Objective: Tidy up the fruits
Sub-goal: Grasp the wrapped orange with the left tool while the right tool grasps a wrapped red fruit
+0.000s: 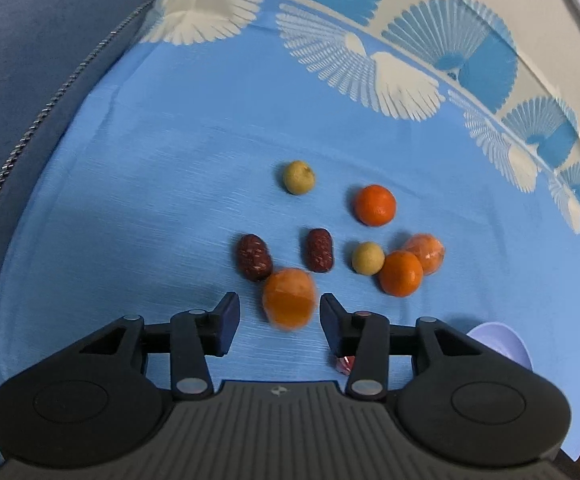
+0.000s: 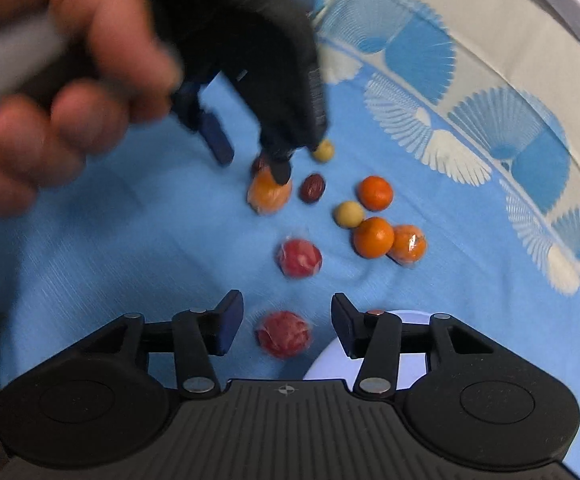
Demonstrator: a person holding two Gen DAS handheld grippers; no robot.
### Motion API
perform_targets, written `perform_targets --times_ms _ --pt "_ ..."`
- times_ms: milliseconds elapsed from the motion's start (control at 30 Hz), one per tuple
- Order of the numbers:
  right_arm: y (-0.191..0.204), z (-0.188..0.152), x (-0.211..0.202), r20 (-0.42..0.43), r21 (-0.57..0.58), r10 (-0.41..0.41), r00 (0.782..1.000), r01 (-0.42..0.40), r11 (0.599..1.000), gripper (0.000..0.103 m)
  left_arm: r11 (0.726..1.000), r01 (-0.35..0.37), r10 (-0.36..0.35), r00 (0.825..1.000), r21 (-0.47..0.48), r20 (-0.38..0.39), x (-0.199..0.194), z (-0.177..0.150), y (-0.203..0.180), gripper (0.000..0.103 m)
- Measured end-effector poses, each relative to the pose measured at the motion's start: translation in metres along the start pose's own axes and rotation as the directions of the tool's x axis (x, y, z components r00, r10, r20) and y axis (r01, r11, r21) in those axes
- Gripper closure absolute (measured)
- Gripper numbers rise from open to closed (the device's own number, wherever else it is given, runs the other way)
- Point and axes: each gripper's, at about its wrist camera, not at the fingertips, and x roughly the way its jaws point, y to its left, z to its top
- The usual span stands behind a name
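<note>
straddling wrapped orange fruit, left gripper open; right gripper open around red fruit; both light, soft, slick wrap, pinch mid-sides.

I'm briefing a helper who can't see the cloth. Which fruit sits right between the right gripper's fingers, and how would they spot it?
On the blue cloth, beside the pale lilac dish, look between the open right gripper. A wrapped red fruit lies there, untouched. Its twin lies farther out; this is the nearer one.
</note>
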Motion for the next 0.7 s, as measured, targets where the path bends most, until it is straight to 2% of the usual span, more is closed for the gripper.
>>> perform_targets --times_ms 133,233,300,367,400,467,600,700 --pt "0.011 -0.004 0.018 -0.054 -0.109 -0.034 0.998 0.028 0.994 0.055 0.998 -0.017 0.018 1.0 0.062 -0.008 0.01 -0.002 -0.016 0.054" --pt "0.012 -0.003 0.025 -0.071 -0.143 -0.032 0.997 0.022 0.989 0.066 0.994 -0.051 0.052 0.999 0.097 -0.005 0.017 -0.003 -0.022 0.054" --pt "0.014 -0.004 0.025 -0.076 -0.145 -0.023 0.997 0.012 0.989 0.069 0.992 -0.068 0.07 0.998 0.107 -0.01 0.02 -0.003 -0.024 0.057" --pt "0.014 -0.005 0.024 -0.073 -0.145 -0.018 0.997 0.007 0.989 0.07 0.991 -0.071 0.073 0.997 0.114 -0.018 0.023 -0.003 -0.025 0.069" --pt "0.013 -0.004 0.024 -0.071 -0.142 -0.011 0.997 0.001 0.99 0.07 0.989 -0.078 0.08 0.997 0.128 -0.014 0.023 -0.004 -0.026 0.069" --pt "0.011 -0.003 0.018 -0.058 -0.112 0.001 0.998 -0.008 0.994 0.07 0.986 -0.082 0.083 0.997 0.144 -0.004 0.02 -0.005 -0.027 0.069" --pt "-0.008 0.005 0.008 -0.003 0.016 0.033 0.999 -0.033 0.999 0.07 0.987 -0.079 0.075 0.997 0.141 0.037 0.01 -0.005 -0.026 0.069" --pt "-0.026 0.007 -0.005 0.05 0.114 0.021 0.999 -0.027 0.993 0.07 0.989 -0.068 0.059 0.996 0.131 0.071 -0.001 -0.006 -0.025 0.069"
